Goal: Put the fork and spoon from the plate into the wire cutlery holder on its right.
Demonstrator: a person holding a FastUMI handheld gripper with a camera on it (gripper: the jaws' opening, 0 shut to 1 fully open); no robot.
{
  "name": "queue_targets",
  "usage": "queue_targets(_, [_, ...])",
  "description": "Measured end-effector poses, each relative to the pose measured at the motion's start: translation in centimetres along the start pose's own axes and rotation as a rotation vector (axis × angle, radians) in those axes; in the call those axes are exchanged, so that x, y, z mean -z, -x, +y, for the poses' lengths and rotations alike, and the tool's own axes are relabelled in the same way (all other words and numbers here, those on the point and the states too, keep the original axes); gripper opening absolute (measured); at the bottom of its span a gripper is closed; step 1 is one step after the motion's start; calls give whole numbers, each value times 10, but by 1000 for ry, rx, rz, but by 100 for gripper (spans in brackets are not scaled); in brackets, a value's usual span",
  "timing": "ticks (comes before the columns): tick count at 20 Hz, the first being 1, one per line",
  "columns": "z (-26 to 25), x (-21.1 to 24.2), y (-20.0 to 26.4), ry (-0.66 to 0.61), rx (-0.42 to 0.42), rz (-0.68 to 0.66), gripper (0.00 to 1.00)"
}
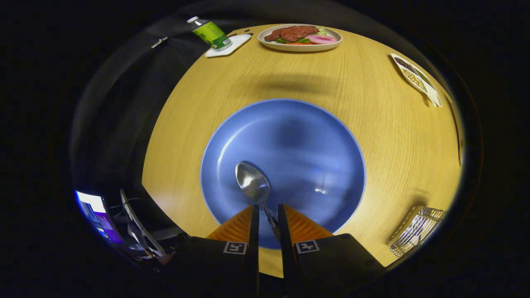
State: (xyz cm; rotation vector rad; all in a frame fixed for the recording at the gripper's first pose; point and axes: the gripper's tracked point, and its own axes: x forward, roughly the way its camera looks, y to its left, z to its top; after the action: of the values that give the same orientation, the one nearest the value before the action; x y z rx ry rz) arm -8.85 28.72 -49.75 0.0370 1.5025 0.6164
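A fisheye view looks down along a handheld gripper [268, 213] onto a round wooden table [372, 136]. In the middle lies a large blue plate [298, 140]. A metal spoon [253, 184] lies on it, bowl toward 11 o'clock just ahead of the fingers, handle running back into the narrow gap between them. The two orange fingers [238, 225] stand close together on either side of the handle. They appear to be closing on it or already pinching it, but whether both pads press on the metal cannot be told.

The spoon's bowl seems to rest on or just above the plate, so it does not look clearly lifted. No fork is visible on the plate.

The wire cutlery holder [416, 231] sits at about 4 o'clock from the plate, near the table's edge. It is seen at a steep angle, and its contents cannot be made out.

At 12 o'clock, well beyond the blue plate, is a pale dish of food [299, 37]. A green bottle [209, 32] on a white coaster stands at about 11 o'clock, and a patterned tray [416, 78] lies at 2 o'clock.

As a judgement, the spoon remains to be carried to the holder; the fork may already be there, though this is unconfirmed.
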Motion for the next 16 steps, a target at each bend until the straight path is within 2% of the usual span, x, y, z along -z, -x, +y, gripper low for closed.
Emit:
queue_targets(1, [-3, 6, -6, 28, 27, 34, 28])
queue_targets(2, [1, 1, -2, 50, 11, 44, 28])
queue_targets(4, [11, 6, -9, 51, -25, 39, 6])
queue_targets(8, [32, -25, 11, -131, -180, -79, 5])
queue_targets(12, [21, -44, 33, -195, -220, -128, 5])
queue_targets(16, [19, -62, 66, -303, -312, -209, 5])
